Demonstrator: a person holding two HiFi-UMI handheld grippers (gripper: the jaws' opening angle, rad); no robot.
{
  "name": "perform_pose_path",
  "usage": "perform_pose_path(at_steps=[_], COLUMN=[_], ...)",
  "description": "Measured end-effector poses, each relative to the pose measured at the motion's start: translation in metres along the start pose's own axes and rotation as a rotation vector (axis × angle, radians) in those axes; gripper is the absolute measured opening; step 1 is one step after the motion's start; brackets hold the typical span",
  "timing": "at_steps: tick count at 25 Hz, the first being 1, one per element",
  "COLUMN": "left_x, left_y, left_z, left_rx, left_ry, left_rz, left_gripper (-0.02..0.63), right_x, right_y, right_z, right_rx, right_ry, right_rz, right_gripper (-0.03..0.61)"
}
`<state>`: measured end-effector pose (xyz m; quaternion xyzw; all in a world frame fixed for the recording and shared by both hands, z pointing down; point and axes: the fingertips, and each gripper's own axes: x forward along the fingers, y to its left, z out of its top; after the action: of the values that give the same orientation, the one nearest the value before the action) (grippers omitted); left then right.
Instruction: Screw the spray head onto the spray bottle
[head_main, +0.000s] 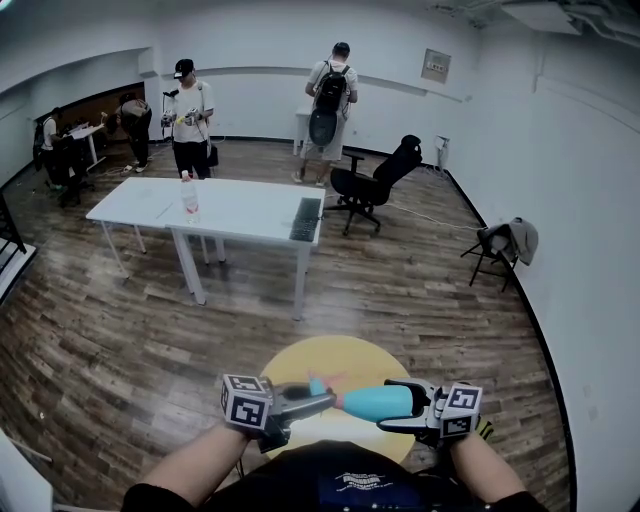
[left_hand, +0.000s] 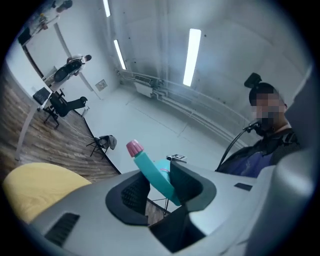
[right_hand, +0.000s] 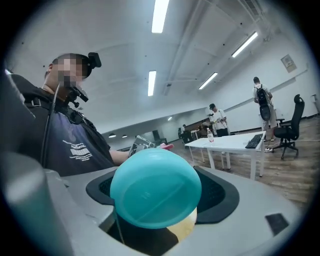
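Left gripper (head_main: 318, 398) pinching teal spray head (left_hand: 152, 172), pink nozzle (left_hand: 134, 147) protruding past jaws, right gripper (head_main: 392, 404) clamped round teal spray bottle (right_hand: 155, 187), both above yellow round table (head_main: 300, 358).

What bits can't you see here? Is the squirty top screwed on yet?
1. Join between spray head and spray bottle: head view, too small, so how far it is screwed cannot be told.
2. Same join, right gripper view: the bottle's round base blocks it.
3. Same join, left gripper view: a jaw covers it.
4. Yellow table, head view: near edge hidden behind the person's arms and body.
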<state>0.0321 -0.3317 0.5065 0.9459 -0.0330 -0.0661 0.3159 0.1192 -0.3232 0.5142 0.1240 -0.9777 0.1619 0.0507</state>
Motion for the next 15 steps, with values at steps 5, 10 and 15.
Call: perform_pose_path(at_steps=[5, 10, 15], left_x=[-0.003, -0.020, -0.070], left_y=[0.000, 0.024, 0.049], left_z=[-0.007, 0.010, 0.031], left_rx=[0.091, -0.214, -0.513], left_ry=[0.053, -0.133, -0.464], left_rz=[0.051, 0.076, 0.050], left_gripper=[0.169, 0.212, 0.385], right_x=[0.003, 0.010, -0.013], right_y=[0.002, -0.004, -0.015], right_z=[-0.010, -0.004, 0.004], right_rx=[0.054, 0.090, 0.089], right_ry=[0.020, -0.042, -0.141], right_rz=[0.013, -0.010, -0.083], right_gripper=[0.430, 0.428, 0.428])
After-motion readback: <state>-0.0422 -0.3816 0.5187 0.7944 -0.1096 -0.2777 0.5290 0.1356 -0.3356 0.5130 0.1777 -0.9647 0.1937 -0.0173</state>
